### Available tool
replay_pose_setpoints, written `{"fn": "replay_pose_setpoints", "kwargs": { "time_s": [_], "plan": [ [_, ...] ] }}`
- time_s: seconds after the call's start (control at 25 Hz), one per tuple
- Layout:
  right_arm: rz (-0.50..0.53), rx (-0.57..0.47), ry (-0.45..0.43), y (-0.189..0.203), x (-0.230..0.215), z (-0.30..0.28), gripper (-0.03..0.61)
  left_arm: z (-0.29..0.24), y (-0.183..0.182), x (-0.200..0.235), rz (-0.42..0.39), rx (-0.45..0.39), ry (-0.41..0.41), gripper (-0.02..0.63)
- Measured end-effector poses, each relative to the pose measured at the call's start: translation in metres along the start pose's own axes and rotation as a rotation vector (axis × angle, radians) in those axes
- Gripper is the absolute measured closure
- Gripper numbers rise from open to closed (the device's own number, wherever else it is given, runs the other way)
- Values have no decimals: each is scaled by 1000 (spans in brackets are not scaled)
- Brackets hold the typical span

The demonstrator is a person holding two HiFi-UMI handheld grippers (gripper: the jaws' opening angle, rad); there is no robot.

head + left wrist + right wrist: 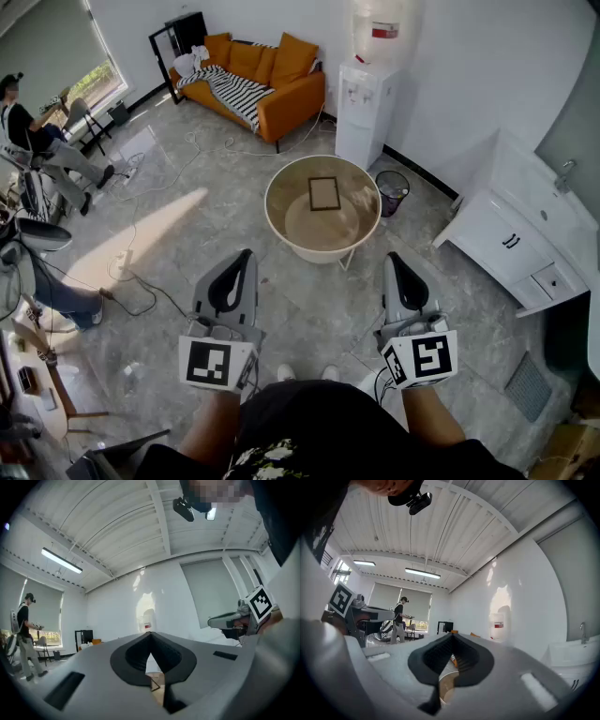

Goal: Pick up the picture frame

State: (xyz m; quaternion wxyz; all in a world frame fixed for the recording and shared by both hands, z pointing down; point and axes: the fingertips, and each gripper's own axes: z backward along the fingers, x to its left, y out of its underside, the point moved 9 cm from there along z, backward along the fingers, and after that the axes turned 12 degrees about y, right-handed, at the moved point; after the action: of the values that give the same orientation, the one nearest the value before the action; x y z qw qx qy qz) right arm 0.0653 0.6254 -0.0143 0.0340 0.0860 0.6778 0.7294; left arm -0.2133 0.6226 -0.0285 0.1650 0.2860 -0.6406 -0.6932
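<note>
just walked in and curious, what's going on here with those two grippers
A person stands holding a gripper in each hand. The left gripper and the right gripper are both shut and empty, held level and side by side above the floor. They are short of the round table, where the picture frame lies flat, untouched. The pickup has not begun yet.

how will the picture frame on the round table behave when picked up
Probably stiff: the picture frame shows straight, thin dark borders. It lies flat on the round table, so it may slide before an edge lifts. Likely light for its size, being slim; whether it holds glass is too small to tell.
</note>
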Motion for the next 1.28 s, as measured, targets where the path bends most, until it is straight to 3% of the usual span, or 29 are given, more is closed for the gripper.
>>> {"fn": "replay_pose_setpoints", "kwargs": {
  "time_s": [0.24, 0.44, 0.6, 0.68, 0.8, 1.08, 1.28],
  "plan": [
    [-8, 4, -14, 12, -19, 17, 584, 3, 5, -26, 21, -21, -16, 614],
    [-66, -25, -42, 30, -27, 29, 583, 11, 19, -31, 162, -82, -5, 614],
    [-47, -30, -47, 44, -25, 30, 583, 14, 34, -30, 181, -67, -7, 614],
    [-32, -29, -55, 49, -27, 26, 583, 6, 40, -33, 145, -44, -4, 614],
    [-34, -27, -63, 59, -29, 14, 583, -10, 45, -38, 21, -15, 6, 614],
    [-31, -48, -63, 67, -35, -46, 583, -65, 60, -3, 81, 35, 21, 614],
    [-53, -43, -63, 67, -41, -106, 583, -110, 57, 44, 31, -37, 43, 614]
  ]
}}
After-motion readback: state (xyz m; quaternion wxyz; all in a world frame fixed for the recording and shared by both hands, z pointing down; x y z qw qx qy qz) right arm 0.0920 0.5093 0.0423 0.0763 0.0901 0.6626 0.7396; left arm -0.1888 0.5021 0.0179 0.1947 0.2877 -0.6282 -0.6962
